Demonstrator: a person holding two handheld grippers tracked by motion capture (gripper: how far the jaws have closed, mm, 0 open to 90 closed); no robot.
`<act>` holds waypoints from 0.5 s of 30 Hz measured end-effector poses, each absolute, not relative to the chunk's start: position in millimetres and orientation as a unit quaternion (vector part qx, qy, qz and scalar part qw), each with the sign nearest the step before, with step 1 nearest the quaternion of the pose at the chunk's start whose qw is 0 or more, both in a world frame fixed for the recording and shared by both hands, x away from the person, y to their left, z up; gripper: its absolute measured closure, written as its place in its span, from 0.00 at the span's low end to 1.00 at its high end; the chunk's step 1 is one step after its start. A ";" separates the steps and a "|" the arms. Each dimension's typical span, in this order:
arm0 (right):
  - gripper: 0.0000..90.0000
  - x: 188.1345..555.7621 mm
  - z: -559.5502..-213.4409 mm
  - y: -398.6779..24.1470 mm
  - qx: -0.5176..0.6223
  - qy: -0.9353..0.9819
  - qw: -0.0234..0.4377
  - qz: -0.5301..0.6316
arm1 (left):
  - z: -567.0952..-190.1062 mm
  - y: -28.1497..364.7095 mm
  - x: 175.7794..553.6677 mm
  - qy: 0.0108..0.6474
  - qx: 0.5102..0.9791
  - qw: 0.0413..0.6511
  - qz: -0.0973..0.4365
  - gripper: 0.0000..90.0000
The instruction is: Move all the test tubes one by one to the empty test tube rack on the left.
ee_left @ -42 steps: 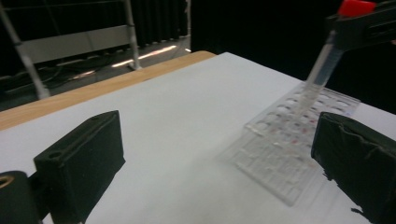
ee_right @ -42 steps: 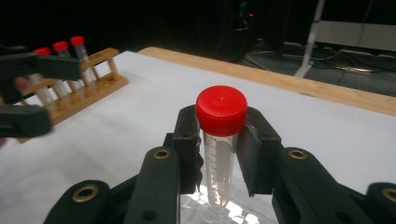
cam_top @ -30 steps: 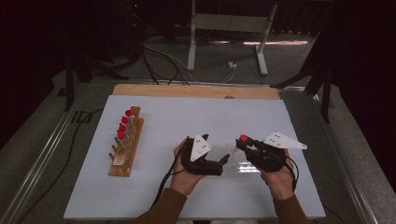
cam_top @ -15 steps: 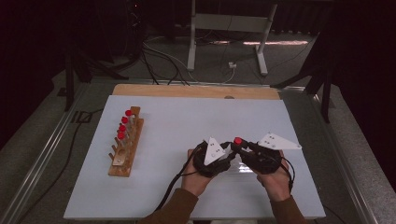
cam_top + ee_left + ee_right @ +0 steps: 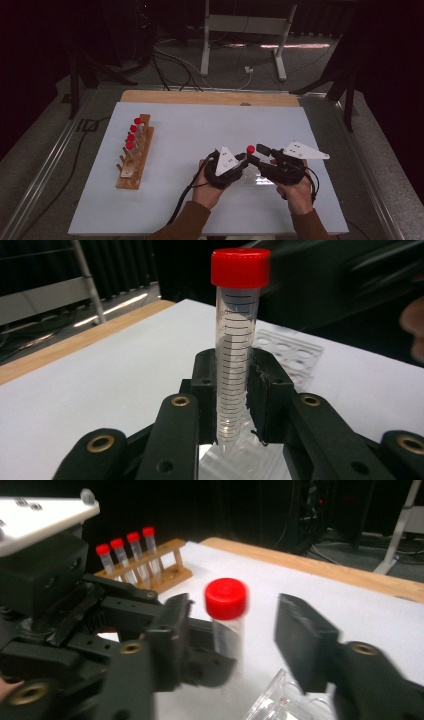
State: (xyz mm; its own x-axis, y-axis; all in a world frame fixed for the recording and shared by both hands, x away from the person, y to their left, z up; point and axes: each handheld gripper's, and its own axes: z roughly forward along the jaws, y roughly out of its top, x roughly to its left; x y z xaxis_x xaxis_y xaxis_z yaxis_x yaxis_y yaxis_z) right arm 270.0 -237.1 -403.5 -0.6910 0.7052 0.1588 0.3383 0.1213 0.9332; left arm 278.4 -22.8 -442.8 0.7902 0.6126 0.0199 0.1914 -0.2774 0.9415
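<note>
- The tube (image 5: 234, 365) stands upright between the two tools, above the clear rack (image 5: 287, 352) on the worktop (image 5: 190, 135).
- The left tool (image 5: 232, 390) is clamped on its lower body; the right tool (image 5: 232, 635) has just been opening, its jaws apart around the red cap (image 5: 226, 598).
- The tube looks light, stiff and smooth plastic, likely slippery; the graduated wall below the cap seems the best hold.

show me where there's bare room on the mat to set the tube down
Free: the wide stretch between the wooden rack and the left gripper, and the mat's far half. Crowded: around both grippers, where the clear plastic rack lies under the tube.
</note>
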 end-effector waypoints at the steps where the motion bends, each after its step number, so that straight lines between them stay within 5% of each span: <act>1: 0.43 270.0 -402.8 -238.3 0.359 0.728 0.166 0.560 | -442.5 -19.4 279.2 0.264 0.774 0.541 0.197 0.84; 8: 0.17 273.9 -401.4 -252.7 0.384 0.713 0.188 0.555 | -437.5 13.0 282.9 0.298 0.758 0.540 0.212 0.84; 15: 0.09 281.6 -410.0 -265.6 0.409 0.709 0.201 0.538 | -431.4 52.0 282.0 0.331 0.740 0.539 0.228 0.84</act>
State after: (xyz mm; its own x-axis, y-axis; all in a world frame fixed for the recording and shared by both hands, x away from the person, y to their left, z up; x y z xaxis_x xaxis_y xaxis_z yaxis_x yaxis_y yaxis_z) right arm 281.6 -265.6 -410.0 -0.5850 0.7960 0.1556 0.3641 0.0862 0.9274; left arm 282.0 52.0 -431.4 0.6764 0.7363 -0.0192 0.2443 -0.1997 0.9489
